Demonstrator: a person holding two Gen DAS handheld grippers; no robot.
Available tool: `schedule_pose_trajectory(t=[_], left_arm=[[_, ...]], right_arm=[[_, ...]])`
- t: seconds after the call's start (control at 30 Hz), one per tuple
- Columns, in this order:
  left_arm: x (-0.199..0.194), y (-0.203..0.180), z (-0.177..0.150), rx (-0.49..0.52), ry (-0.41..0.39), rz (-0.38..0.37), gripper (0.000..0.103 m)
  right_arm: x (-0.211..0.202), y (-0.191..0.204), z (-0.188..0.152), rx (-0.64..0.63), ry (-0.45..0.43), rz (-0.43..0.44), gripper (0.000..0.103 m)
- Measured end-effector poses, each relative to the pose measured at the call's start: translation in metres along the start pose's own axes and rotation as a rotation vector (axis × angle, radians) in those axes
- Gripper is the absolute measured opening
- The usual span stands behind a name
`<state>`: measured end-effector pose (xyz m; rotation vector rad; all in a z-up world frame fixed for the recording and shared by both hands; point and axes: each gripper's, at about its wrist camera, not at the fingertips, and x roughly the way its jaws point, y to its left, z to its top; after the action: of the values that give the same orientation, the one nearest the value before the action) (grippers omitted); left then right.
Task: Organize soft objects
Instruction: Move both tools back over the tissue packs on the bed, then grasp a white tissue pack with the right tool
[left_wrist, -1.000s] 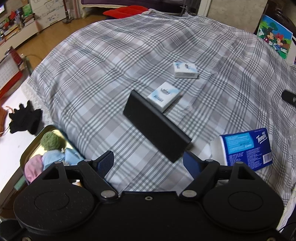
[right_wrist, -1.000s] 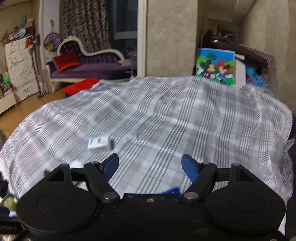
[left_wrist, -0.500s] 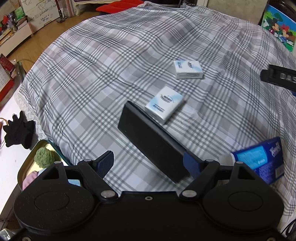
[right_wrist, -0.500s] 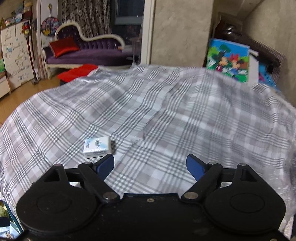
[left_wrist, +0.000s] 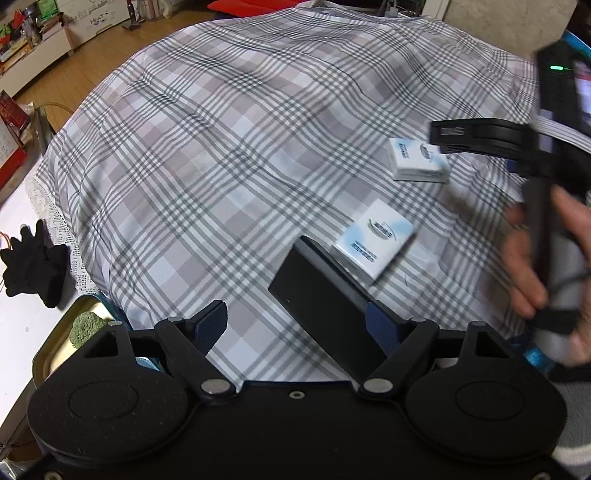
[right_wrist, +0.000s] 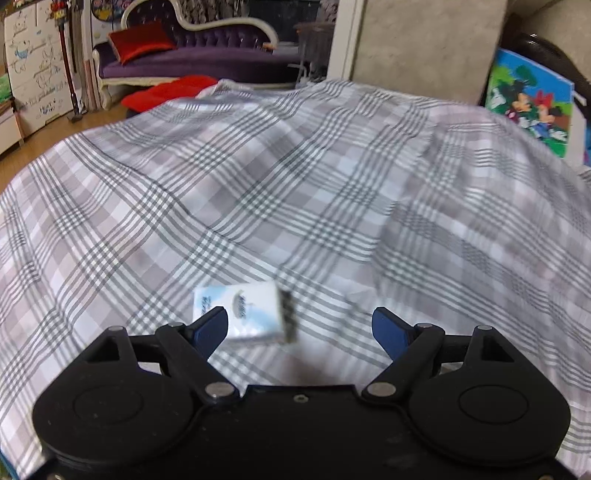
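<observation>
The left gripper (left_wrist: 295, 321) points steeply down, its blue-padded fingers (left_wrist: 212, 325) spread apart with nothing pressed between them. The right gripper (right_wrist: 301, 326) tilts down too, fingers (right_wrist: 388, 328) wide and empty. At far right, a bare hand (left_wrist: 543, 266) grips the right gripper's handle

You're looking at a bed under a grey plaid cover (left_wrist: 229, 155); on it lie two white tissue packs (left_wrist: 419, 164) (left_wrist: 375, 242), the nearer touching a flat black box (left_wrist: 325, 306).
</observation>
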<state>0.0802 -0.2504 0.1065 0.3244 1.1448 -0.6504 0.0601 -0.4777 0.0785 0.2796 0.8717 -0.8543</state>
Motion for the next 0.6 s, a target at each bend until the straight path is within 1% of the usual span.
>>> schedule_pose_trajectory(t=[0.1, 0.17, 0.2, 0.23, 0.3, 0.37, 0.47, 0.6], left_arm=[[0.005, 0.004, 0.001, -0.002, 0.010, 0.000, 0.079], [0.009, 0.007, 0.002, -0.006, 0.017, 0.003, 0.079], [0.010, 0.009, 0.002, -0.008, 0.020, 0.004, 0.079], [0.012, 0.010, 0.003, -0.010, 0.024, 0.004, 0.079], [0.013, 0.012, 0.004, -0.019, 0.027, 0.003, 0.079], [0.014, 0.013, 0.005, -0.027, 0.028, 0.000, 0.079], [0.013, 0.013, 0.006, -0.033, 0.029, -0.002, 0.079], [0.011, 0.011, 0.005, -0.033, 0.027, -0.001, 0.079]], right_arm=[[0.031, 0.014, 0.003, 0.003, 0.048, 0.010, 0.084], [0.048, 0.022, 0.003, -0.002, 0.075, 0.001, 0.084], [0.055, 0.026, 0.002, -0.011, 0.083, -0.003, 0.084], [0.060, 0.029, 0.002, -0.018, 0.081, -0.005, 0.086], [0.064, 0.035, 0.003, -0.032, 0.067, -0.009, 0.087], [0.064, 0.038, 0.005, -0.042, 0.075, -0.004, 0.081], [0.062, 0.036, 0.006, -0.021, 0.080, 0.027, 0.081], [0.064, 0.042, 0.003, -0.056, 0.075, 0.013, 0.082]])
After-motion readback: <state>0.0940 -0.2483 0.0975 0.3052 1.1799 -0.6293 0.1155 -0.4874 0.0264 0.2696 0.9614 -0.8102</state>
